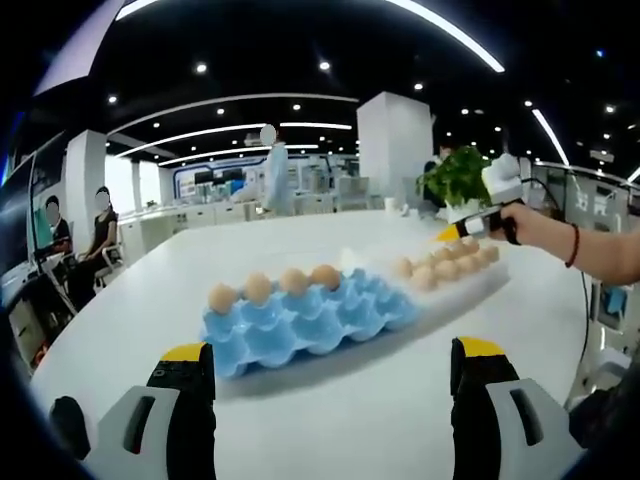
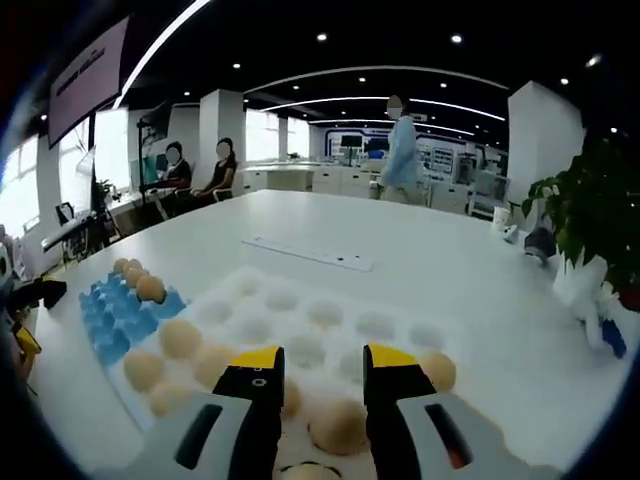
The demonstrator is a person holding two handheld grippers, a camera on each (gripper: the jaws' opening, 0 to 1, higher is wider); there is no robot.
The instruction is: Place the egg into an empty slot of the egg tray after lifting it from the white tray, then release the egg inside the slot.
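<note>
The blue egg tray (image 1: 300, 325) lies mid-table with several eggs (image 1: 293, 281) along its far row. To its right is the white tray (image 1: 470, 285) holding several eggs (image 1: 445, 267). A hand holds my right gripper (image 1: 462, 231) just above that tray's far end. My left gripper (image 1: 332, 350) hangs wide open in front of the blue tray, holding nothing. In the right gripper view, my right gripper (image 2: 322, 357) is open over the white tray (image 2: 330, 300). An egg (image 2: 340, 425) lies in the tray below the gap between its jaws. The blue tray (image 2: 115, 320) is at the left.
A potted plant (image 1: 458, 175) stands past the white tray, seen too as the plant (image 2: 590, 215). A flat white strip (image 2: 310, 254) lies farther out on the table. Two people sit (image 2: 200, 165) beyond the table's edge; another person walks (image 2: 400, 150) behind.
</note>
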